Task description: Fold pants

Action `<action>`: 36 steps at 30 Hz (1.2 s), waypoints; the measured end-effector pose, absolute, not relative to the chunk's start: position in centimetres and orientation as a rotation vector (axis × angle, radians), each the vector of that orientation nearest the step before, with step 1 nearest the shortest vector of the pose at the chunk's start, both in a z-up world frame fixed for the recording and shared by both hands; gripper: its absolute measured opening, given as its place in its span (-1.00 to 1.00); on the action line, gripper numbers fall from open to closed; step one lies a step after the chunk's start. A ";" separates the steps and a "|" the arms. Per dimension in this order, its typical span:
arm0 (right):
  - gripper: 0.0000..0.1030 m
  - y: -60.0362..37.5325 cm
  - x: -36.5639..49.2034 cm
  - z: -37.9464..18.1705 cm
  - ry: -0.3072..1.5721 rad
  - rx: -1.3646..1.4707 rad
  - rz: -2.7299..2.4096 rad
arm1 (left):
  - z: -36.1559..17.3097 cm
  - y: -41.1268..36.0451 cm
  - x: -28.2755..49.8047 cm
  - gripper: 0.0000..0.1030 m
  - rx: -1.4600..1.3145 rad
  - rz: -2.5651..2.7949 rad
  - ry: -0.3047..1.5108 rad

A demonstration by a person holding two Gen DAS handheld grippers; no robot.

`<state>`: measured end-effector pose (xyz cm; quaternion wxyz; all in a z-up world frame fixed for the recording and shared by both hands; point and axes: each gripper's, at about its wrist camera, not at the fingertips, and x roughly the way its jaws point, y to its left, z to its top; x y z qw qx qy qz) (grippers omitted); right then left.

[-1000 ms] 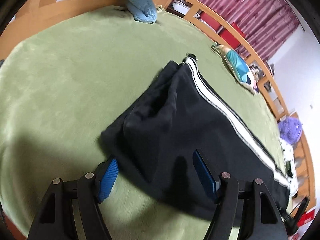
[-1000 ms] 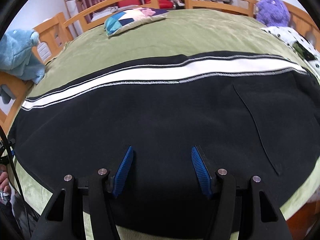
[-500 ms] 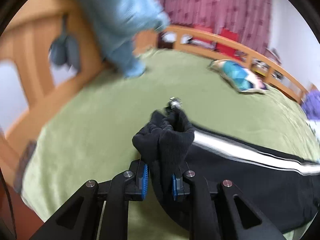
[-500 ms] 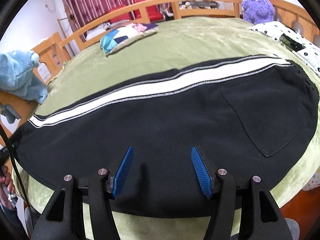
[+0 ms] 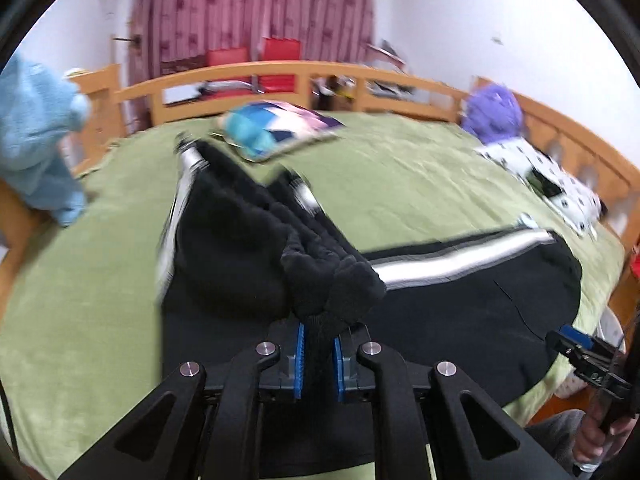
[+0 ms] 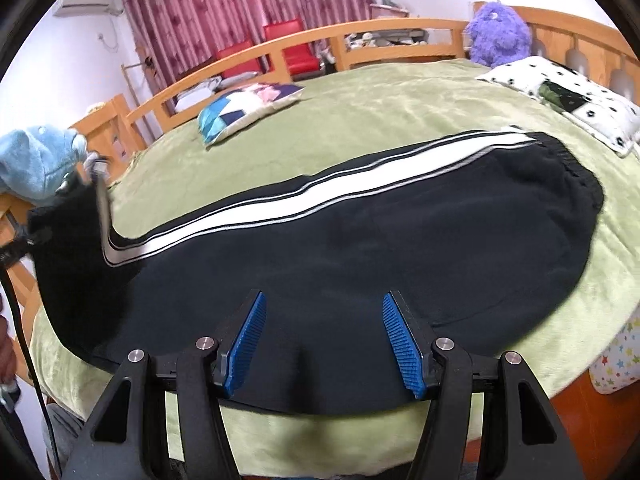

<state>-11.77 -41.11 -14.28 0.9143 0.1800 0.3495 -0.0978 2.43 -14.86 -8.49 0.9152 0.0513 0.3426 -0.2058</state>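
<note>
Black pants (image 6: 360,248) with a white side stripe lie across the green bed. My left gripper (image 5: 319,356) is shut on the bunched leg-end fabric (image 5: 328,280) and holds it lifted and doubled back over the rest of the pants. The lifted leg end also shows at the far left of the right wrist view (image 6: 80,208). My right gripper (image 6: 324,340) is open and empty, hovering over the near edge of the pants at mid-length. It also shows at the right edge of the left wrist view (image 5: 580,356).
A patchwork pillow (image 6: 244,108) lies at the back of the green blanket (image 6: 380,112). A blue plush toy (image 6: 36,160) hangs on the left rail. A purple plush (image 6: 498,32) and a spotted pillow (image 6: 568,96) sit at the right. A wooden rail (image 6: 380,32) surrounds the bed.
My left gripper shut on the leg end, lifted it and carried it toward the waist end, doubling the pants. My right gripper pulled back and rose a little, staying open.
</note>
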 end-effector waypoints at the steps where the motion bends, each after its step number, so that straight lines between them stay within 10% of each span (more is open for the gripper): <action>1: 0.17 -41.7 -12.3 -14.4 0.717 0.383 -0.206 | -9.5 -16.2 2.1 -0.79 0.109 -0.445 0.731; 7: 0.17 -43.3 -13.8 -15.4 0.737 0.422 -0.190 | -15.0 -21.5 0.1 -0.68 0.274 -0.508 0.889; 13: 0.17 -42.1 -11.9 -16.0 0.761 0.422 -0.119 | -13.6 -16.7 -2.0 0.24 0.176 -0.580 0.882; 25: 0.16 -30.3 -3.9 -15.7 0.769 0.328 0.134 | -13.3 -1.7 0.7 0.27 -0.045 -0.349 0.876; 29: -0.82 -27.0 -2.0 -16.7 0.843 0.248 0.138 | -14.6 1.2 1.3 0.27 -0.122 -0.324 0.894; 36: -0.84 -30.2 -4.9 -15.8 0.770 0.465 0.223 | -16.5 3.6 1.9 0.27 -0.176 -0.326 0.908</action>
